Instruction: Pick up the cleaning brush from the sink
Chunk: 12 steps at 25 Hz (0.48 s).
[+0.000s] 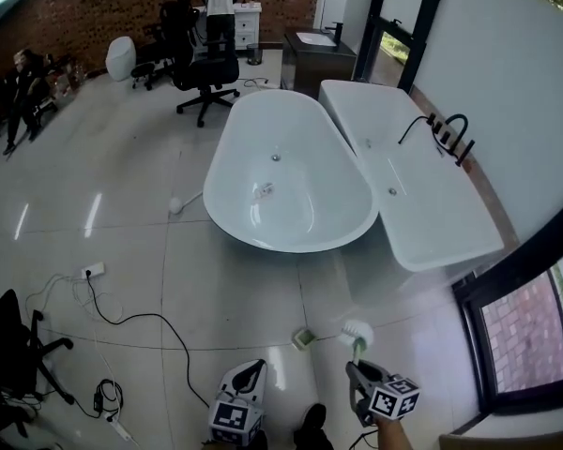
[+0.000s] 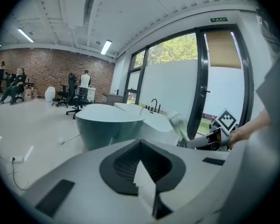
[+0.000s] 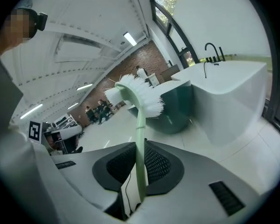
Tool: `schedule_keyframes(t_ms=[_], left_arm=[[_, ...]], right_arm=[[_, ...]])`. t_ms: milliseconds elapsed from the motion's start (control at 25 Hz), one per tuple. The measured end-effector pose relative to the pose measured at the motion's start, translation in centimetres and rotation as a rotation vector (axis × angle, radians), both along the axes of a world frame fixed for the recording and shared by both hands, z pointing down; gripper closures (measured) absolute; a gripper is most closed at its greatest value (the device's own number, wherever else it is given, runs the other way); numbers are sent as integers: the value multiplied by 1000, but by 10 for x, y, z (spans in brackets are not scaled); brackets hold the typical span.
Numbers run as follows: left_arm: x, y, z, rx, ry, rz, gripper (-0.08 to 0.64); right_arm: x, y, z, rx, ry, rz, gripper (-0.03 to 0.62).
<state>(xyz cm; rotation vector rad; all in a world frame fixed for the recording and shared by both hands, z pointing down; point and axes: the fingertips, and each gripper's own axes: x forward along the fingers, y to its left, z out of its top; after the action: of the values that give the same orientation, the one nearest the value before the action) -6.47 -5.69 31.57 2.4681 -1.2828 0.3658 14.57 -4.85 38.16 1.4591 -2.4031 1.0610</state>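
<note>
Brush [image 3: 139,97] is sitting in the right gripper [image 3: 139,171], pads pinching its thin pale-green handle, white bristly head poking up over the glossy tiled floor [image 1: 122,251]. Left gripper [image 2: 142,160] is hanging alongside, jaws pressed together on nothing. Ahead, a smooth white oval bathtub [image 1: 286,172] is standing just beside a rectangular tub [image 1: 422,204] carrying a curved black faucet [image 1: 450,129]. A black cable [image 1: 141,322] is snaking across the floor's left side.
</note>
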Motion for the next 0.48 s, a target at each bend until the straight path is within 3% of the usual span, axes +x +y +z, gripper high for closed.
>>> schedule_keyframes(t_ms=[240, 480], left_arm=[[-5, 26, -102, 81, -5, -33, 552], [26, 84, -163, 115, 4, -104, 552]], right_arm=[[-16, 37, -119, 108, 10, -97, 561], [11, 91, -192, 215, 10, -213, 561]])
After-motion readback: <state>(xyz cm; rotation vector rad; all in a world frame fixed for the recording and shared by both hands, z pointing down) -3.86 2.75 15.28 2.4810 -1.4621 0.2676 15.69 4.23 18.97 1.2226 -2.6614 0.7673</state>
